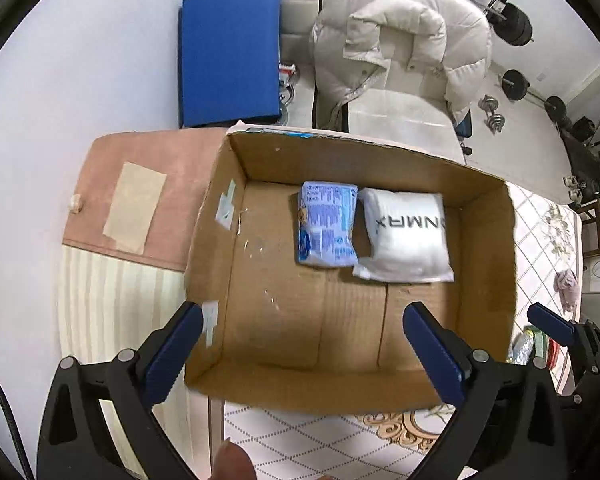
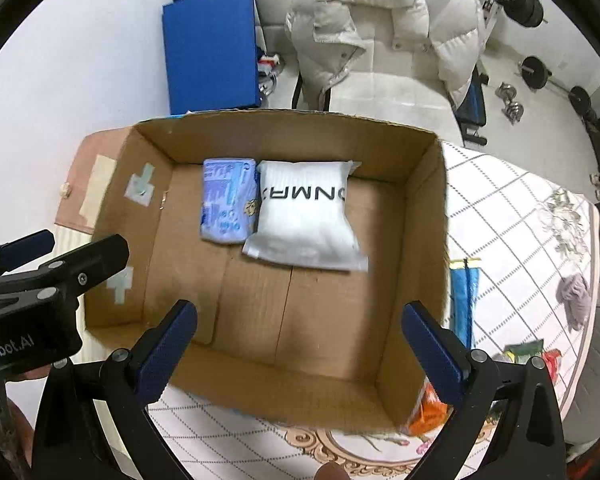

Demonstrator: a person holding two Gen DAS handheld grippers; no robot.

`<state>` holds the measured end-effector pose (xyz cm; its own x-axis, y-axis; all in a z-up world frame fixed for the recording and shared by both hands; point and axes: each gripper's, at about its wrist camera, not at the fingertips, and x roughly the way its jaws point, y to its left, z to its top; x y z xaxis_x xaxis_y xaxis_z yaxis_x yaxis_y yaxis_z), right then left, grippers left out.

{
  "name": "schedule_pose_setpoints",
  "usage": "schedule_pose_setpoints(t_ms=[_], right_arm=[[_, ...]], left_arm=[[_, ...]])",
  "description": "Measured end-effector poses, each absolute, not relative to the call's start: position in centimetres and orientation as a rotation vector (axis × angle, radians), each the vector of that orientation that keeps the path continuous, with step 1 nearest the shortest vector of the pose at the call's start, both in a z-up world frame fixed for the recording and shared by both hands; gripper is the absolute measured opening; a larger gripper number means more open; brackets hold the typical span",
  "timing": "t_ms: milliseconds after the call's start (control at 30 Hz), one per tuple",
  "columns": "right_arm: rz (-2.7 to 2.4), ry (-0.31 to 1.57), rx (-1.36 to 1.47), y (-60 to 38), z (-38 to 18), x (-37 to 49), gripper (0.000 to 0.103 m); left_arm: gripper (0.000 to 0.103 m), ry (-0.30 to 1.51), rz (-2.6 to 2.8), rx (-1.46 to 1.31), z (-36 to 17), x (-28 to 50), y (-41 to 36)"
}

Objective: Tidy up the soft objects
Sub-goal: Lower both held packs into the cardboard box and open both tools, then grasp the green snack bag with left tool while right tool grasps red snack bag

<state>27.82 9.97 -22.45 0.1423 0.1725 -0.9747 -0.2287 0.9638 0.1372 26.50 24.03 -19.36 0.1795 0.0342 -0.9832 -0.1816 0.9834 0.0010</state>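
Note:
An open cardboard box [image 1: 488, 248] [image 2: 428, 216] stands on the patterned table. Inside, at its far side, a blue printed soft pack [image 1: 327, 225] [image 2: 229, 201] lies beside a white soft pack with black letters [image 1: 406, 235] [image 2: 305, 218]. My left gripper [image 1: 304, 354] is open and empty above the box's near edge. My right gripper [image 2: 300, 350] is open and empty above the box's near side. The left gripper's body also shows at the left of the right wrist view [image 2: 40, 280].
Outside the box to the right lie a blue pack [image 2: 465, 300], an orange pack [image 2: 430, 408], colourful packets [image 2: 532, 354] and a grey-pink cloth [image 2: 575, 300]. A chair with a white puffer jacket [image 1: 400, 36] and a blue board [image 1: 230, 58] stand behind the table.

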Motion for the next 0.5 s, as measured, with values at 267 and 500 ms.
schedule_pose_setpoints(t_ms=[267,500], right_arm=[[0.335,1.354,0.042,8.0,-19.8,24.0,0.103],[0.247,1.316,0.177,-4.0,-17.7,21.5,0.103]], left_arm=[[0.102,1.351,0.096,-0.128,-16.4,23.8,20.3],[0.102,1.285,-0.016,0.037,-13.8,24.0,8.5]])
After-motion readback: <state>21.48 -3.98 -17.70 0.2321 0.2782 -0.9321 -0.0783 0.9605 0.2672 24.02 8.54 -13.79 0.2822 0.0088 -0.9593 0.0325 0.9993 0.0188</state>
